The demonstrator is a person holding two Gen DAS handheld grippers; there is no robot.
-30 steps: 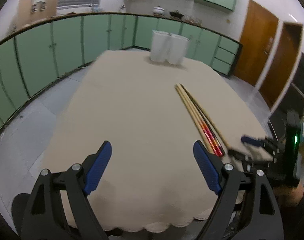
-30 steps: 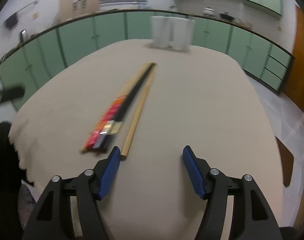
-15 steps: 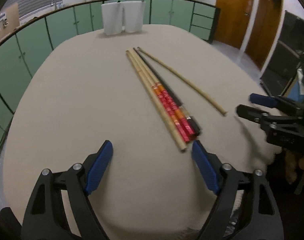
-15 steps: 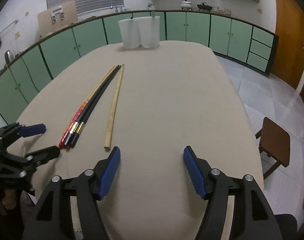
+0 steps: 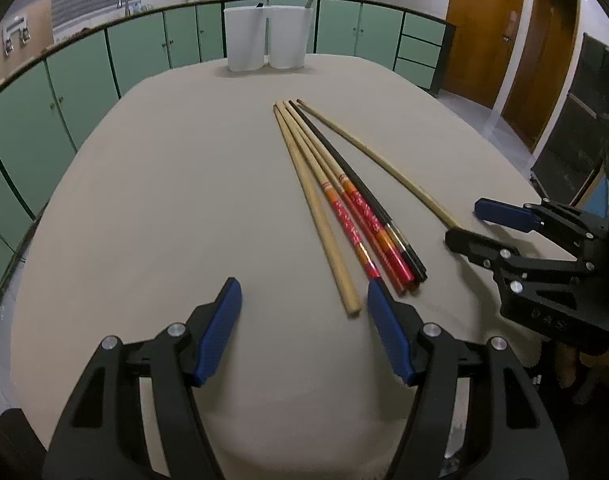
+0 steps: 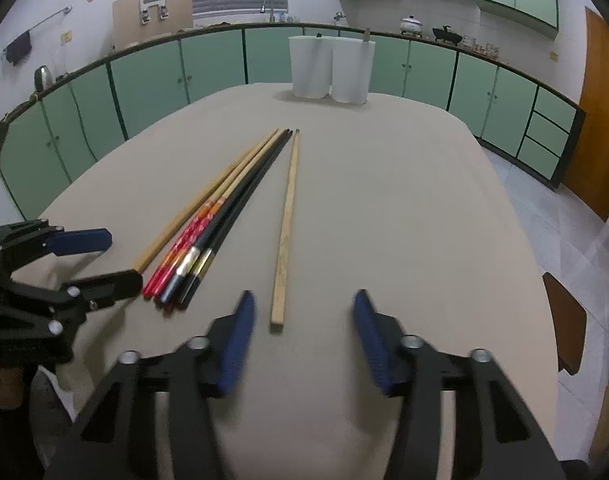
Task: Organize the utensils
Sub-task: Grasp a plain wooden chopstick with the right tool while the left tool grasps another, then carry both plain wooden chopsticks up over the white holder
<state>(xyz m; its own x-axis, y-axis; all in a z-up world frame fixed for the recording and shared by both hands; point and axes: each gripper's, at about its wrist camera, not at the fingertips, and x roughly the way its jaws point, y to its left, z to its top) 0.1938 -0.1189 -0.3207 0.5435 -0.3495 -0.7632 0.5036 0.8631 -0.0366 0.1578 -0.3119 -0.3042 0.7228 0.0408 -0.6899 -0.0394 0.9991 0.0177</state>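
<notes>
The left gripper (image 5: 302,304) hangs over the near end of the beige table (image 5: 164,200) with its blue pads apart; its jaws have just been closing, and nothing sits between them but bare tabletop; the butt of the plain wooden chopstick (image 5: 318,216) lies just ahead of its right finger, close to the pad yet not touching it; to the right of that stick, fanned from a shared far end, lie the red-patterned chopsticks (image 5: 354,220) and the black chopsticks (image 5: 368,196), their butts a little beyond and to the right of the same finger; further right, apart from the bundle, the lone pale chopstick (image 5: 384,164) runs toward the right gripper (image 5: 464,224), its near end reaching between that gripper's two fingertips as seen from the left wrist

From the right wrist the right gripper (image 6: 302,328) also stands parted, its jaws having just been closing and blurred in the frame; the butt of the lone pale chopstick (image 6: 286,224) lies just ahead of the gap, nearer the left pad, with no pad pressing on it; the bundle lies ahead and to the left, between the two grippers; the left gripper (image 6: 100,258) shows at the left edge, fingertips beside the bundle's butts

Well ahead of both grippers, at the table's far end, two white containers (image 5: 264,38) stand upright, side by side and touching
</notes>
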